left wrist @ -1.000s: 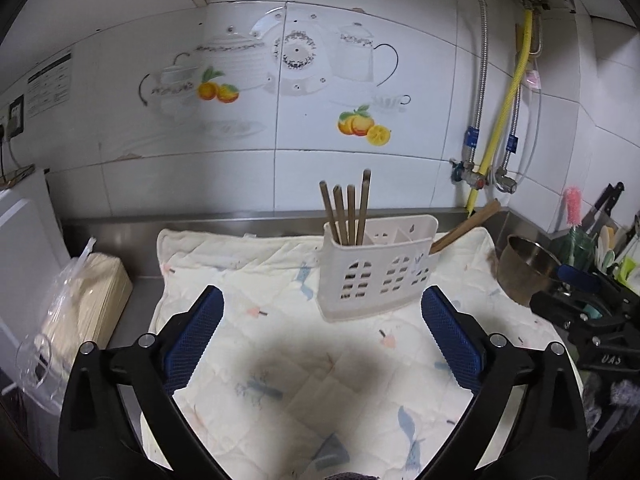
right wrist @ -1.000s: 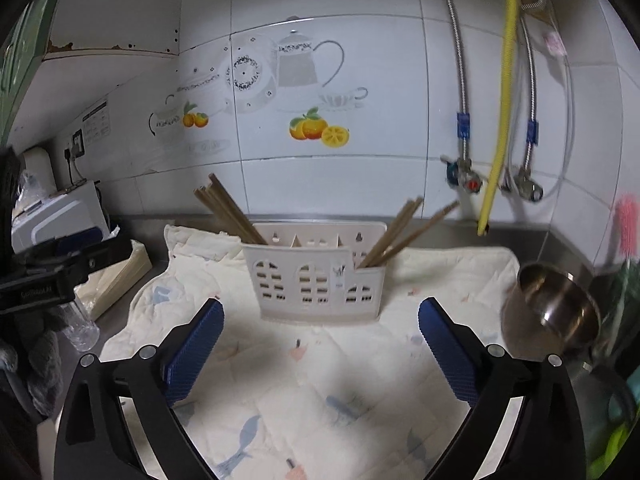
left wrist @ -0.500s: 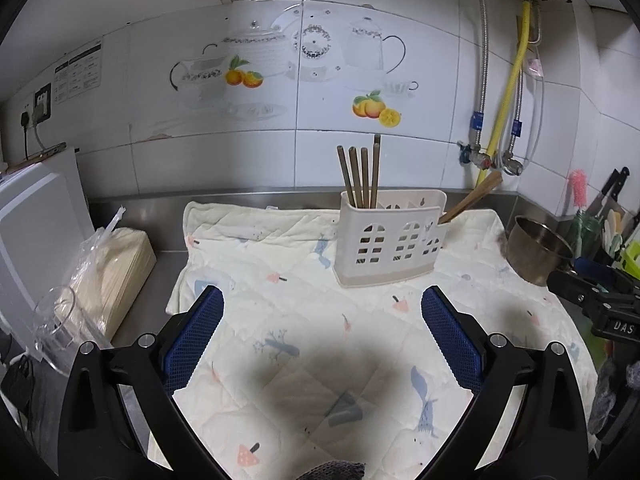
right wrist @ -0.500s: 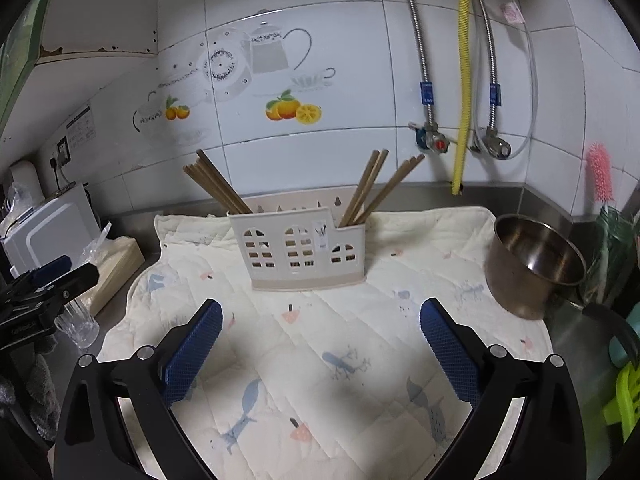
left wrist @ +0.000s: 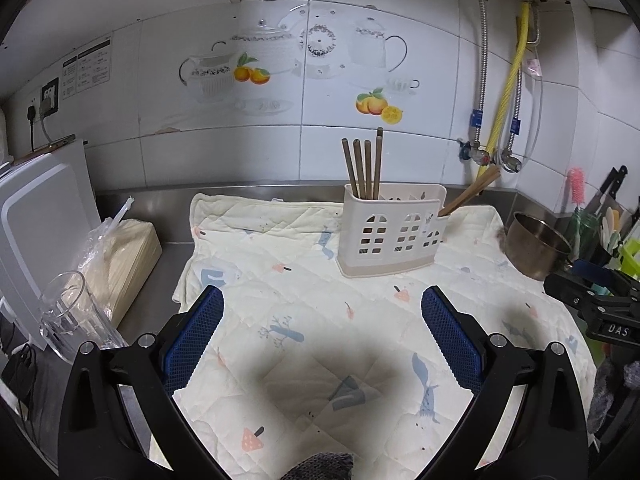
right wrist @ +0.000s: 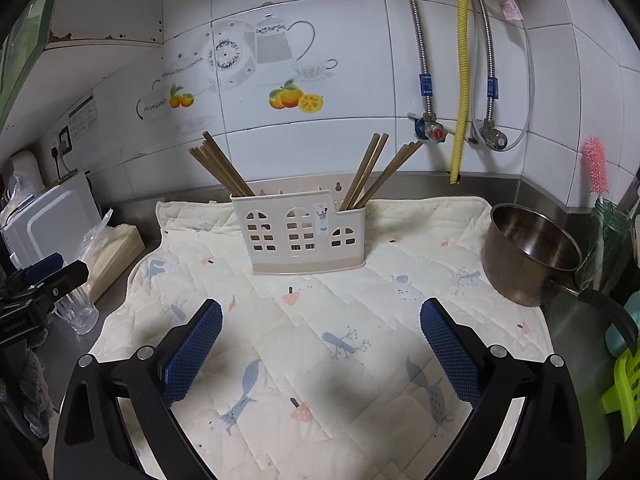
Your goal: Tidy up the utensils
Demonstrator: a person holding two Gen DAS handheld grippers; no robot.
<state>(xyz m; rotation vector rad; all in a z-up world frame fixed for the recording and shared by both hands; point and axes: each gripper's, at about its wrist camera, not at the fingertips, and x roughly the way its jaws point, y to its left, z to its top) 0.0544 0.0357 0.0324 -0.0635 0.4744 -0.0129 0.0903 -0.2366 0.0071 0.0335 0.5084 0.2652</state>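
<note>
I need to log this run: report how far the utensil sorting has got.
Looks done: the chopsticks stand in the left end of the white utensil holder, with more chopsticks at its right end. In hand: nothing; the left gripper and right gripper are open and empty. Left: no loose utensils show on the quilted mat.

White glossy wall tiles (right wrist: 360,148) with a teapot-and-fruit decal (right wrist: 280,60) back a steel bench (left wrist: 160,264), with a yellow hose (right wrist: 463,60) and braided pipes at one o'clock and a wall socket (left wrist: 49,96) at ten o'clock.
</note>
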